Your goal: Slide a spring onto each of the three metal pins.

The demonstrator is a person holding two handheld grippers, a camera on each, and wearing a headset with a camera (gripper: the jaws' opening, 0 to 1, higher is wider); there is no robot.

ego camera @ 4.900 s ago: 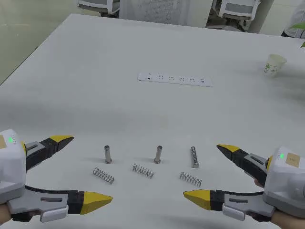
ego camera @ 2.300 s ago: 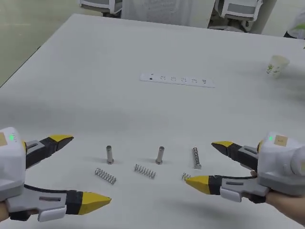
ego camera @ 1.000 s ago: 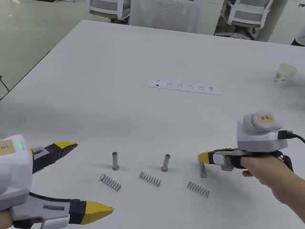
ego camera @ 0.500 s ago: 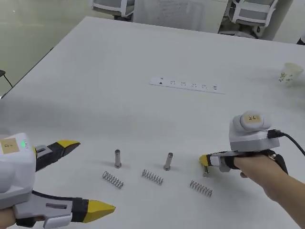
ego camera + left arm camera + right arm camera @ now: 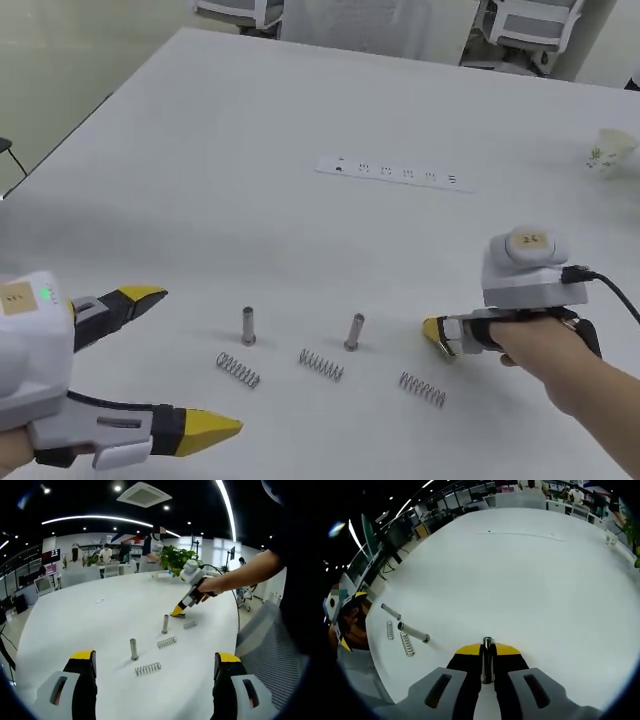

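White tabletop [image 5: 300, 120] carries all the parts. Nearest, the left gripper [image 5: 197, 360] gapes wide and holds nothing. Three springs [image 5: 321, 365] lie loose, none threaded yet. Just behind them two pins [image 5: 248, 326] stand upright. The right gripper [image 5: 440, 335] was open beside the third pin [image 5: 487, 662] seconds ago and now pinches it between closed jaws.

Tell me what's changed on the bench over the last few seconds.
The right gripper swung in to the rightmost pin and shut on it. The left gripper stayed open at the near left. The other two pins and three springs have not moved.
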